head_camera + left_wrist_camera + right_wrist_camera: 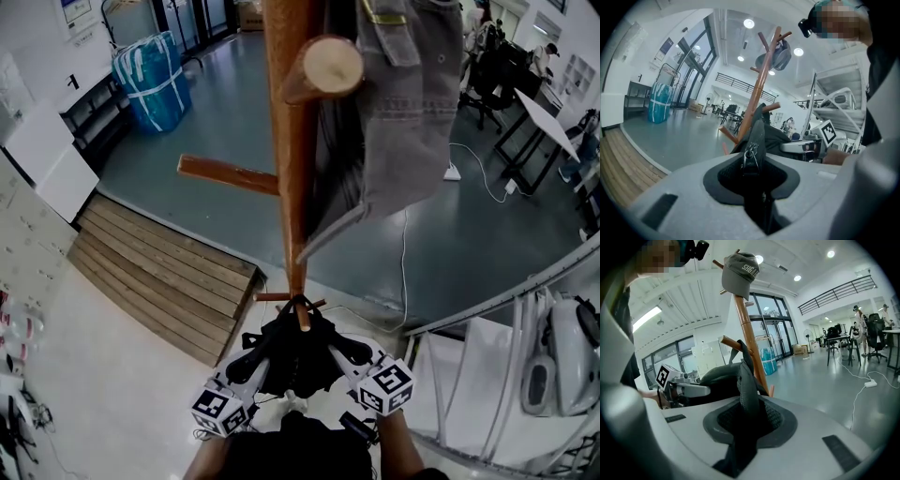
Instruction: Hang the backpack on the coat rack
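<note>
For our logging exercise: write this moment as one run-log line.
left gripper: shut on backpack | right gripper: shut on backpack | backpack: at coat rack low peg, hang unconfirmed | cap: on top

A wooden ramp [159,272] borders the glossy grey floor [234,108].

Open-plan office, desks [836,339], office chairs [874,331], glass doors [772,333]
</note>
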Demonstrator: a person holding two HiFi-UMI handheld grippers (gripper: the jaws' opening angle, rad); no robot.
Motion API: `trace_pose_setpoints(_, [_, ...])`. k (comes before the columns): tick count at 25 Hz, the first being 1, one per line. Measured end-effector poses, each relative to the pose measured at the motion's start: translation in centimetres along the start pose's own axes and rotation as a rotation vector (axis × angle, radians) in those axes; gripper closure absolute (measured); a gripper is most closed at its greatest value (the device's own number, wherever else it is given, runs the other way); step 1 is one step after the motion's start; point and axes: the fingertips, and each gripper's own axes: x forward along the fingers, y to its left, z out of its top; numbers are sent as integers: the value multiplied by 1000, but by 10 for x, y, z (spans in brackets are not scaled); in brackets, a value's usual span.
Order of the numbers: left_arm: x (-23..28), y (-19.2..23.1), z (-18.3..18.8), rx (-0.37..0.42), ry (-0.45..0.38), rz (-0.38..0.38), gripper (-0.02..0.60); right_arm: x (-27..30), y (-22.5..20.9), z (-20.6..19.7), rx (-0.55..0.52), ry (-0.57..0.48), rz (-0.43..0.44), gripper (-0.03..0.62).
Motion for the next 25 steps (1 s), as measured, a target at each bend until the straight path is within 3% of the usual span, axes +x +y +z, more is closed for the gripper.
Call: trace_pose_setpoints(25, [22,22,-2,5,16,14,489,23,-20,-3,23,22,-31,531])
